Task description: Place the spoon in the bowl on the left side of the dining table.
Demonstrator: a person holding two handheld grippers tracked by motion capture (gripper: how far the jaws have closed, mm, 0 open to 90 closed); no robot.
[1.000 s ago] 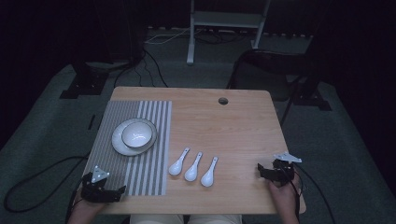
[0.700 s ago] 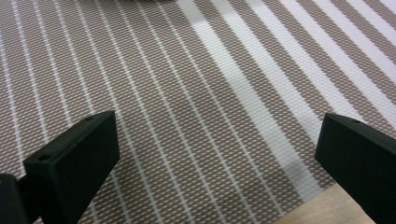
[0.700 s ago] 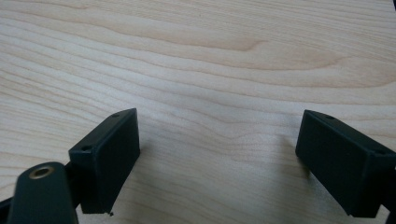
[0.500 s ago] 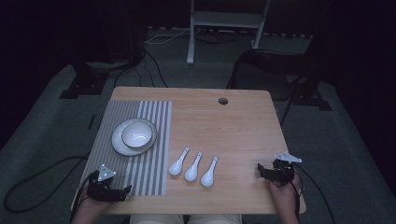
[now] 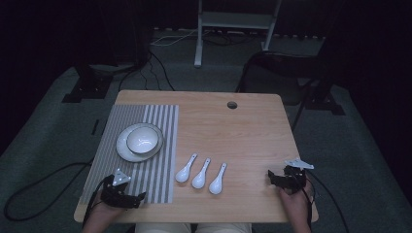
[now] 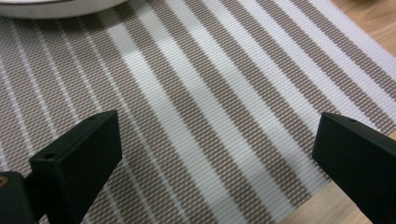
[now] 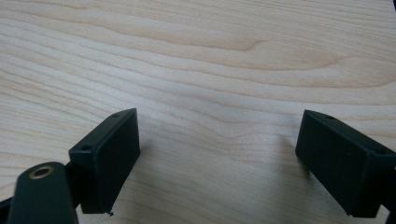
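At the left of the high view, the left hand-held black two-jaw gripper (image 5: 138, 196) rests low on the near end of the grey-and-white striped woven placemat (image 5: 160, 145); its own view shows its jaws spread wide with only the placemat weave between them, and the rim of the round white ceramic plate (image 6: 56, 7) at the top edge. That plate (image 5: 124, 150) sits farther up the placemat with a small white ceramic bowl (image 5: 142, 140) on it, up the table from this gripper. To the right, on the bare light wooden table (image 5: 243, 126), three white ceramic soup spoons lie side by side, just off the placemat's right edge: left spoon (image 5: 185, 169), middle spoon (image 5: 200, 174), right spoon (image 5: 217, 179). Each has its long axis slanting, bowl toward the person and to the left, handle pointing away and to the right. Farther right, the right hand-held black two-jaw gripper (image 5: 271, 177) sits at the table's near right corner, jaws likewise wide apart over bare wood and holding nothing. The spoons lie between the two grippers; the left one looks slightly nearer the left spoon and the right one nearer the right spoon, so either hand could plausibly reach in sideways.
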